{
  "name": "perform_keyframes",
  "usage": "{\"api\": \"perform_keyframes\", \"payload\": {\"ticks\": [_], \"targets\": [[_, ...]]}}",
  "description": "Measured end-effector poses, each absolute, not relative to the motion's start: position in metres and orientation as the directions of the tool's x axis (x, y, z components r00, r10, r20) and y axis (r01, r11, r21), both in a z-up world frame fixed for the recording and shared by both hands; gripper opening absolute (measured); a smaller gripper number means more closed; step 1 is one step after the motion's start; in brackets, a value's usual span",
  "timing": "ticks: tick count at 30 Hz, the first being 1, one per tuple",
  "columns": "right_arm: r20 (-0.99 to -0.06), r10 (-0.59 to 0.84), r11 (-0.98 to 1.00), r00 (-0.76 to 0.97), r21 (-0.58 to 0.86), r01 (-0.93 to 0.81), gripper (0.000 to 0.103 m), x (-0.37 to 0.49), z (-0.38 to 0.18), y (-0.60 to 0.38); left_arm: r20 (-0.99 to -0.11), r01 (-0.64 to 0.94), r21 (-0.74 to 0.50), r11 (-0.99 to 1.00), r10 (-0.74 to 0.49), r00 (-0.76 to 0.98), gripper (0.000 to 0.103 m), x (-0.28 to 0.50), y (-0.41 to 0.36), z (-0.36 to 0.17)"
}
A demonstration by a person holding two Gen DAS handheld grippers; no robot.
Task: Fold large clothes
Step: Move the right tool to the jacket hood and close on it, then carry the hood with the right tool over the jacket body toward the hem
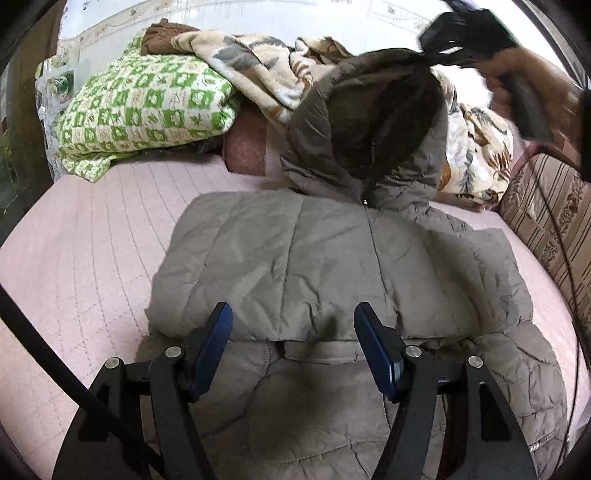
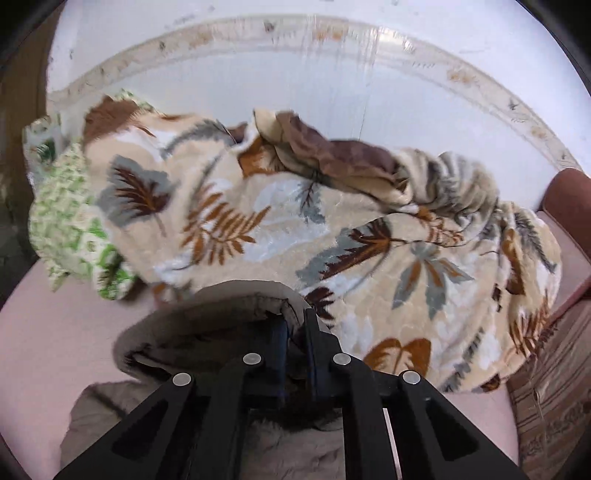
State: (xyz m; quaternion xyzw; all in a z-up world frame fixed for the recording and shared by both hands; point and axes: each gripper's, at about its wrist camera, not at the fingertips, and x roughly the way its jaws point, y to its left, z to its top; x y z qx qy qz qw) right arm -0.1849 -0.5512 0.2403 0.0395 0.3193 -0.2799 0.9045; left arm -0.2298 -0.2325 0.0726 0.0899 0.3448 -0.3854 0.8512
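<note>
A grey-brown padded jacket (image 1: 314,258) lies folded on the pink bed cover (image 1: 74,258). My left gripper (image 1: 293,325) is open and empty, just above the jacket's near folded edge. The jacket's hood (image 1: 369,122) is lifted up at the far side. My right gripper (image 1: 443,33) shows dark at the top right in the left wrist view, pinching the hood's rim. In the right wrist view my right gripper (image 2: 295,325) is shut on the hood's edge (image 2: 221,295), with the dark lining below it.
A leaf-print blanket (image 2: 295,221) and a green-checked quilt (image 1: 147,110) are piled at the bed's far side against the white wall. A striped cushion edge (image 1: 546,229) runs along the right. A brown pillow (image 1: 245,147) lies behind the jacket.
</note>
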Motion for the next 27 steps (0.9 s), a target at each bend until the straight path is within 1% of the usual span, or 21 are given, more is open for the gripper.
{"api": "perform_keyframes", "payload": {"ticks": [5, 8, 12, 16, 17, 20, 22, 25, 26, 27], "targets": [[-0.57, -0.479, 0.854, 0.668, -0.127, 0.504, 0.008, -0.238, 0.257, -0.5, -0.639, 0.7, -0.135, 0.701, -0.601, 0.479, 0.067, -0.225, -0.22, 0.083], [-0.563, -0.472, 0.869, 0.678, -0.168, 0.465, 0.008, -0.272, 0.259, -0.456, -0.635, 0.688, -0.142, 0.712, -0.599, 0.489, 0.067, -0.221, -0.215, 0.086], [-0.565, -0.454, 0.881, 0.689, -0.17, 0.441, 0.008, -0.315, 0.244, -0.414, -0.628, 0.674, -0.149, 0.724, -0.595, 0.501, 0.067, -0.218, -0.209, 0.089], [-0.573, -0.427, 0.891, 0.7, -0.134, 0.434, 0.008, -0.352, 0.219, -0.382, -0.617, 0.663, -0.154, 0.733, -0.595, 0.515, 0.067, -0.217, -0.204, 0.094], [-0.58, -0.416, 0.895, 0.7, -0.127, 0.427, 0.008, -0.36, 0.211, -0.376, -0.615, 0.66, -0.153, 0.735, -0.594, 0.518, 0.067, -0.216, -0.204, 0.094], [-0.606, -0.424, 0.895, 0.673, -0.166, 0.415, 0.008, -0.374, 0.172, -0.355, -0.617, 0.656, -0.154, 0.739, -0.59, 0.521, 0.067, -0.213, -0.205, 0.093], [-0.671, -0.384, 0.902, 0.634, -0.127, 0.413, 0.008, -0.376, 0.13, -0.352, -0.619, 0.656, -0.155, 0.739, -0.59, 0.519, 0.067, -0.214, -0.206, 0.093], [-0.733, -0.367, 0.9, 0.572, -0.125, 0.417, 0.007, -0.375, 0.076, -0.35, -0.62, 0.658, -0.155, 0.737, -0.591, 0.516, 0.067, -0.215, -0.207, 0.092], [-0.753, -0.362, 0.897, 0.549, -0.122, 0.425, 0.003, -0.373, 0.053, -0.352, -0.619, 0.66, -0.156, 0.735, -0.594, 0.515, 0.067, -0.215, -0.208, 0.092], [-0.772, -0.351, 0.896, 0.53, -0.112, 0.431, 0.002, -0.37, 0.039, -0.354, -0.618, 0.662, -0.152, 0.734, -0.593, 0.516, 0.067, -0.216, -0.208, 0.092]]}}
